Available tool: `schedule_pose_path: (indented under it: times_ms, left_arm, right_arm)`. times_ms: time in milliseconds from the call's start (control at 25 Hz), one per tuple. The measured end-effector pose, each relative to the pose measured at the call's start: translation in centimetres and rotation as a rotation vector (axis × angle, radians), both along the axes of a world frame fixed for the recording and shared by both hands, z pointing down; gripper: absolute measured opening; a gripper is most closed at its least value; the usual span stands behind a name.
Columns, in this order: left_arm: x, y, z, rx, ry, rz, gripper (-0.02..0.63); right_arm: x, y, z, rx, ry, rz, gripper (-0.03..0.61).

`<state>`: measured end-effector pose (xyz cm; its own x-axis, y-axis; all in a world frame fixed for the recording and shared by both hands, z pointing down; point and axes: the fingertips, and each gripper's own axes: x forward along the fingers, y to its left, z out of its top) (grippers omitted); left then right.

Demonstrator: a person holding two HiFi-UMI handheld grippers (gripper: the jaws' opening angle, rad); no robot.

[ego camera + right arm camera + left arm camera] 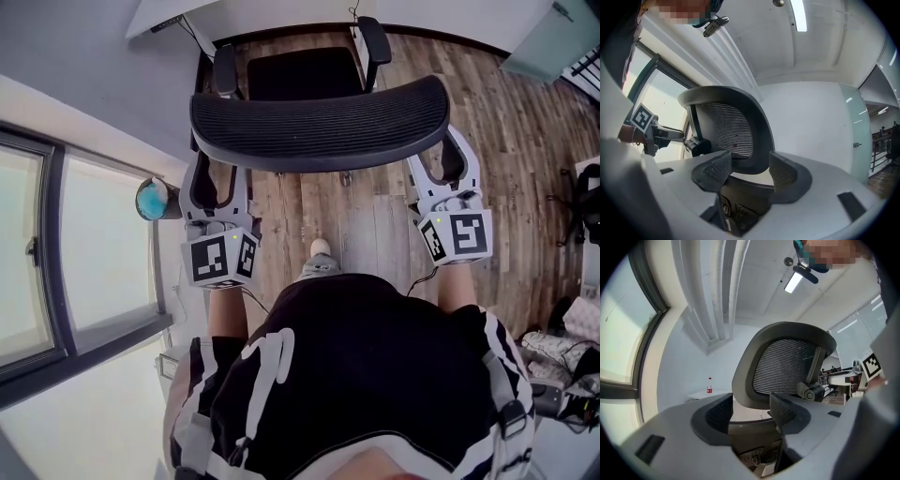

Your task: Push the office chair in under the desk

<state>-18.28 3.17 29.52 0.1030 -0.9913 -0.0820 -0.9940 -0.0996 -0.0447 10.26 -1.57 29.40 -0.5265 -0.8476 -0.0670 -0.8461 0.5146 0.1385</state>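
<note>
Flanking the black mesh office chair (319, 122) at its curved back with left tongs (214, 180) and right tongs (448, 161), both spread wide and clasping nothing, probably for an even, straight shove; parked with seat front at the white counter (281, 14), not yet fully under.

Desk (450, 21) mostly beyond top edge

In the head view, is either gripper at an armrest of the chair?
No, the left gripper and the right gripper are at the two ends of the backrest, and the armrests lie beyond it.
</note>
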Motion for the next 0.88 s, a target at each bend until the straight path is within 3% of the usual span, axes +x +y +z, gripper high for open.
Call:
schedule_pose_path:
  times_ms: [400,880]
  left_arm:
    - [-1.3,-2.7,-0.5,-0.018,0.025,0.033,0.242]
    - [-1.0,-3.8,-1.5,-0.002,-0.012,0.097,0.244]
  right_arm:
    - [-0.9,-1.8,-0.4,-0.001,-0.017,0.024,0.253]
    - [-1.3,-3.9,-0.8,0.007,0.000,0.029,0.253]
